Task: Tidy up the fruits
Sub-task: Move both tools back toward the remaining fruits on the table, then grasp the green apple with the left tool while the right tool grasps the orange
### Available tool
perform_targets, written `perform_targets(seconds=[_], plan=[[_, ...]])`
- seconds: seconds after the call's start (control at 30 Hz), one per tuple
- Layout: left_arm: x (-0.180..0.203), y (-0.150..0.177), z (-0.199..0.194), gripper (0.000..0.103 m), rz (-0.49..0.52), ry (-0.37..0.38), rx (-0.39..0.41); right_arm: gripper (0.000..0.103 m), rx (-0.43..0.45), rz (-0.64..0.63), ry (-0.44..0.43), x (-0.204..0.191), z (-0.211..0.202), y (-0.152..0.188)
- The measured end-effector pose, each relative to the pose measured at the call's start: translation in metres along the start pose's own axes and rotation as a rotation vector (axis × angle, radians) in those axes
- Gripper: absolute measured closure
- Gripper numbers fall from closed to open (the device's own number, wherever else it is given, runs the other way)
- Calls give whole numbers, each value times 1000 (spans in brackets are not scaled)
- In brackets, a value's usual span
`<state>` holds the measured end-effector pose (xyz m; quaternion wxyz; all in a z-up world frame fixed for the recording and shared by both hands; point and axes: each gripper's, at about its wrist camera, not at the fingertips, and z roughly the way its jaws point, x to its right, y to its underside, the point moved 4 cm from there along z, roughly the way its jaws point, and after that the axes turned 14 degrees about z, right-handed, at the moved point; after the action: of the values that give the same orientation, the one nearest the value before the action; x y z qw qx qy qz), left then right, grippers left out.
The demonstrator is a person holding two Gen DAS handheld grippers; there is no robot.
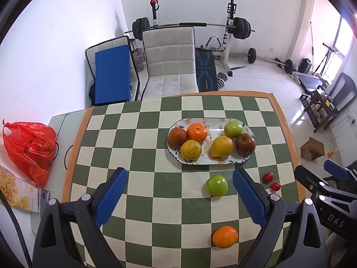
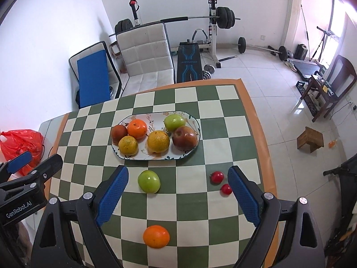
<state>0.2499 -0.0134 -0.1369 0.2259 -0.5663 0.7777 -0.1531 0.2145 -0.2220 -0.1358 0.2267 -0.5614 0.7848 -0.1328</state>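
An oval floral plate (image 1: 247, 158) (image 2: 194, 120) on the checkered table holds several fruits: oranges, a yellow lemon (image 1: 222, 146), a green apple (image 1: 233, 129) and red apples. Loose on the table lie a green apple (image 1: 216, 185) (image 2: 149, 181), an orange (image 1: 225, 236) (image 2: 156, 236) and two small red fruits (image 1: 271, 181) (image 2: 221, 182). My left gripper (image 1: 179, 176) is open and empty above the table, the loose green apple between its fingers' line. My right gripper (image 2: 178, 176) is open and empty, above the loose fruits.
A red plastic bag (image 1: 29, 147) and a snack packet (image 1: 15, 189) lie off the table's left side. A white padded chair (image 1: 169, 60) stands behind the table. Weight bench and barbells (image 1: 232, 26) fill the back. A small wooden stool (image 2: 310, 139) stands on the floor at right.
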Motion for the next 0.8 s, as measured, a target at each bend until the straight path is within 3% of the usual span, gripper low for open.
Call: perform_targets(seconds=[0.17, 0.23, 0.3, 0.37, 0.47, 0.63, 0.8], plan=[[3, 3, 3, 7, 6, -1, -15, 10, -4, 23, -11, 5, -6, 6], [3, 8, 12, 0, 13, 1, -49, 10, -21, 32, -14, 6, -2, 9], [3, 19, 27, 0, 10, 5, -99, 8, -64, 43, -17, 8, 10, 17], [0, 35, 47, 0, 15, -15, -173, 7, -138, 51, -18, 10, 32, 32], [-6, 69, 80, 0, 24, -62, -297, 7, -320, 73, -32, 12, 81, 69], [-8, 129, 125, 0, 50, -76, -480, 7, -620, 77, -10, 13, 161, 154], [-10, 161, 146, 0, 10, -37, -575, 12, -709, 62, -6, 9, 193, 197]])
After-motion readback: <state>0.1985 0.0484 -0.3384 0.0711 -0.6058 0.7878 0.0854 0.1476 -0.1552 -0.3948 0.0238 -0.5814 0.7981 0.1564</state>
